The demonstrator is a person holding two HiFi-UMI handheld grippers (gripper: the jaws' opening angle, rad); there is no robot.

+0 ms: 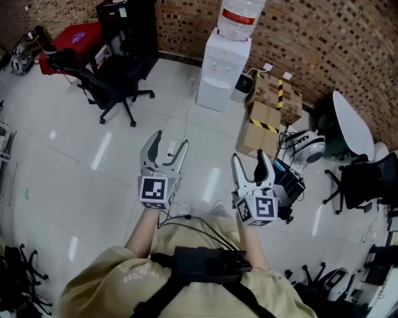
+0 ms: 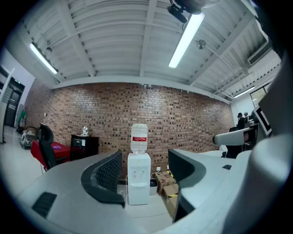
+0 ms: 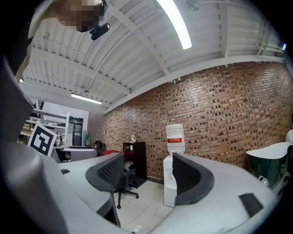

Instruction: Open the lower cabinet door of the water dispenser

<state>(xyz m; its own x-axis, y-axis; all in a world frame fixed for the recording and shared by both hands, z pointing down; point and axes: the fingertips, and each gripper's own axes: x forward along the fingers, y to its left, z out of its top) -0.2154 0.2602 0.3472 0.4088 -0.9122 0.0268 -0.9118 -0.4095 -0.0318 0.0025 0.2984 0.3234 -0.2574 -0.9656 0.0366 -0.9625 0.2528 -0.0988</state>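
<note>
The white water dispenser [image 1: 219,69] stands against the brick wall across the room, with a bottle [image 1: 239,17] on top. Its lower cabinet door [image 2: 138,194] is closed and faces me. Both grippers are held level over the tiled floor, far short of the dispenser. My left gripper [image 1: 169,146] is open with nothing in it. In the left gripper view the dispenser [image 2: 138,177] shows between the jaws. My right gripper [image 1: 250,163] is also open and holds nothing. In the right gripper view its right jaw covers part of the dispenser [image 3: 168,188].
A black office chair [image 1: 107,82] and a black cabinet [image 1: 129,26] stand left of the dispenser. Cardboard boxes [image 1: 268,118] and a small bin [image 1: 243,87] sit to its right. A power strip [image 1: 171,148] with its cable lies on the floor ahead. A white table [image 1: 352,124] is at far right.
</note>
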